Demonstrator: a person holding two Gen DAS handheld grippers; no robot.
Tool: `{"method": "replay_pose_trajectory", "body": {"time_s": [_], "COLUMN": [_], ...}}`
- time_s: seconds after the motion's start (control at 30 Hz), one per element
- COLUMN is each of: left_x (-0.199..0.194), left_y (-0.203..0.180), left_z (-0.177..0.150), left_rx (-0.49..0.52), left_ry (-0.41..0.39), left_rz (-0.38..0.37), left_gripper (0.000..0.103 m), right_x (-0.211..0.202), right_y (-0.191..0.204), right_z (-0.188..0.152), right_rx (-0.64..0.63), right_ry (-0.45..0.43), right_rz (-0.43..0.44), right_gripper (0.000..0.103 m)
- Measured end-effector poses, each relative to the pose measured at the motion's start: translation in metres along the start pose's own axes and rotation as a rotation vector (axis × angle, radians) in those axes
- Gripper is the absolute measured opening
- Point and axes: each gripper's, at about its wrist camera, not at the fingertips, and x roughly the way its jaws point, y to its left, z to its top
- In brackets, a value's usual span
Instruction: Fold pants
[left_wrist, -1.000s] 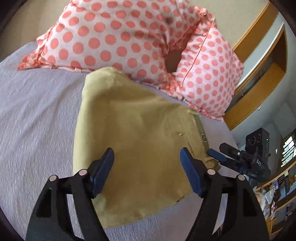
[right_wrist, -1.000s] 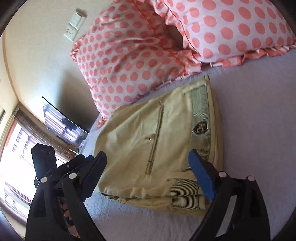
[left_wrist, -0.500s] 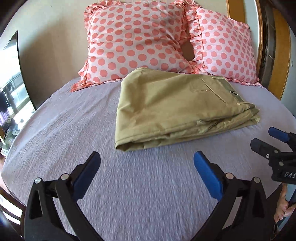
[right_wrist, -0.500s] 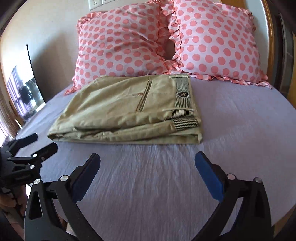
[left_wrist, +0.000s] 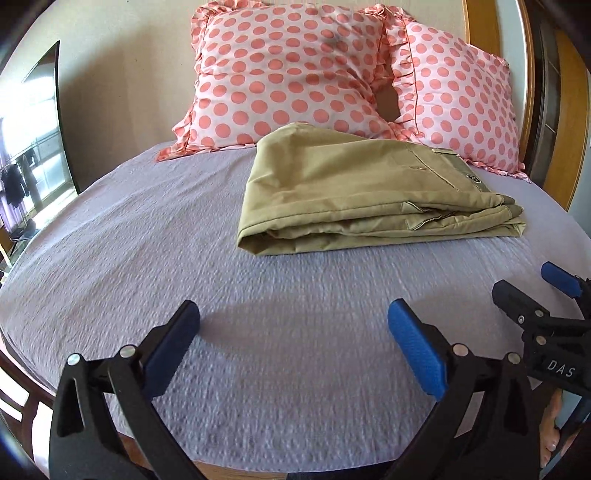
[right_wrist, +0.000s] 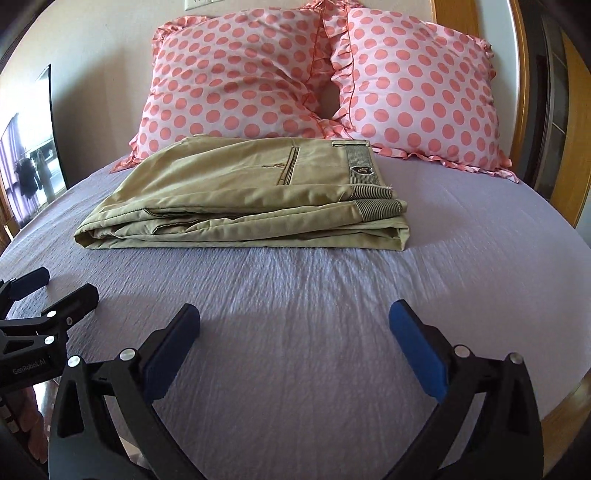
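Note:
Khaki pants (left_wrist: 354, 192) lie folded in a flat stack on the lilac bed cover (left_wrist: 147, 258), just in front of the pillows; they also show in the right wrist view (right_wrist: 243, 199), waistband to the right. My left gripper (left_wrist: 293, 339) is open and empty, low over the cover, well short of the pants. My right gripper (right_wrist: 294, 338) is open and empty, also short of them. The right gripper shows at the right edge of the left wrist view (left_wrist: 532, 299), and the left gripper at the left edge of the right wrist view (right_wrist: 48, 291).
Two pink polka-dot pillows (right_wrist: 236, 77) (right_wrist: 417, 88) lean against the wall behind the pants. A wooden frame (right_wrist: 532, 110) stands at the right. A dark screen (left_wrist: 37, 122) stands at the left. The bed's front edge (right_wrist: 561, 402) is near the grippers.
Both grippers have pulled back from over the folded pants toward the front of the bed and levelled out. The pants lie where they were.

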Motion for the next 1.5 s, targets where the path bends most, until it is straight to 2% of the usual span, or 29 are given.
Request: {"method": "replay_pose_trajectory", "body": {"time_s": [0.53,1.5], "left_x": [-0.0018,-0.0018], "left_y": [0.0013,0.0002], "left_z": [-0.0019,-0.0028], "left_rx": [0.007,0.005], "left_ry": [-0.039,-0.040], "left_rz": [0.000,0.001], "left_gripper": [0.101,0.101], "right_x": [-0.0003,-0.0001], "right_y": [0.0007,0.0005], "right_z": [-0.0005,-0.0013], "right_rx": [0.003,0.003], "right_ry": [-0.008,-0.009], "right_rz": [-0.006,-0.006], "right_gripper": [0.102,0.102]}}
